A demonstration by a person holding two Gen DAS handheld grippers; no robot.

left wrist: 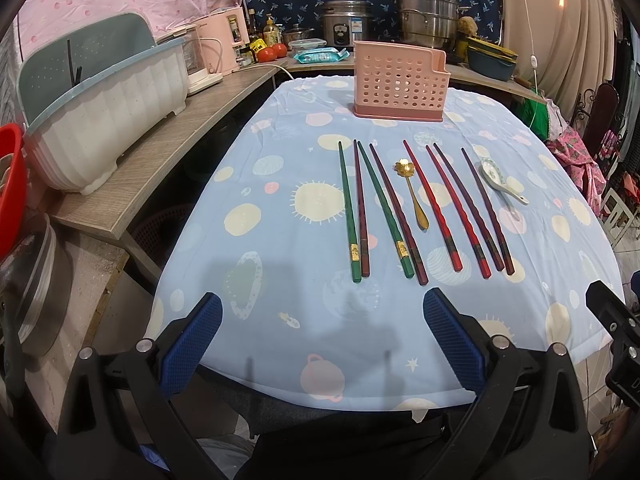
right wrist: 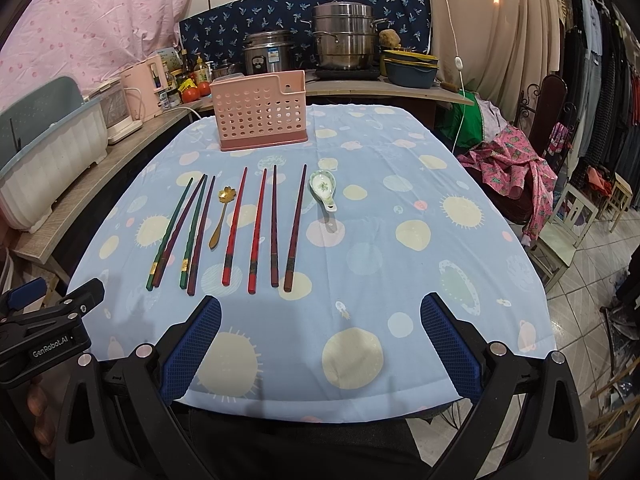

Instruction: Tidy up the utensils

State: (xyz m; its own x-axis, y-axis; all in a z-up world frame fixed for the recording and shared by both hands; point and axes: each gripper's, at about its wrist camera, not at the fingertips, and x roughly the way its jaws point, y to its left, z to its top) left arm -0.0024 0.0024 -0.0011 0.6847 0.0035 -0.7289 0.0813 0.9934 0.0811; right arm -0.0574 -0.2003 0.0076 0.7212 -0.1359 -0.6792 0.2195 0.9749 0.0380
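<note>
**Cluttered kitchen, utensils laid out, nothing gripped yet**

Blue planet-print tablecloth (left wrist: 280,240) covers the table; counter behind is crowded with pots and appliances. Both hand-held tools hang over the near edge, jaws spread wide and empty: left gripper (left wrist: 322,344), right gripper (right wrist: 320,344).

Ahead of both grippers lies a row of eight chopsticks (left wrist: 416,208), tips pointing away toward the pink perforated holder (left wrist: 400,80) at the far side. Judging by looks: light, stiff, thin, lacquered, so probably slippery and prone to rolling or pivoting when pinched. Best hold likely the thicker near ends, closest to the jaws. The two left pairs lie touching or crossing, so separating one stick looks fiddly.

Gold spoon (left wrist: 412,192) sits mid-row, between chopsticks; metal, slim handle flat on cloth, hard to get under. Ceramic spoon (right wrist: 324,188) lies just beyond the rightmost chopstick, forward-left of the right gripper; heavier, glazed, chippable — take the handle, set down gently.

Hard to tell: holder's inside and any dividers are hidden by its front wall. The person is barely in view, cut off at the frame edge. Soft cloth may bunch under the fingers.
</note>
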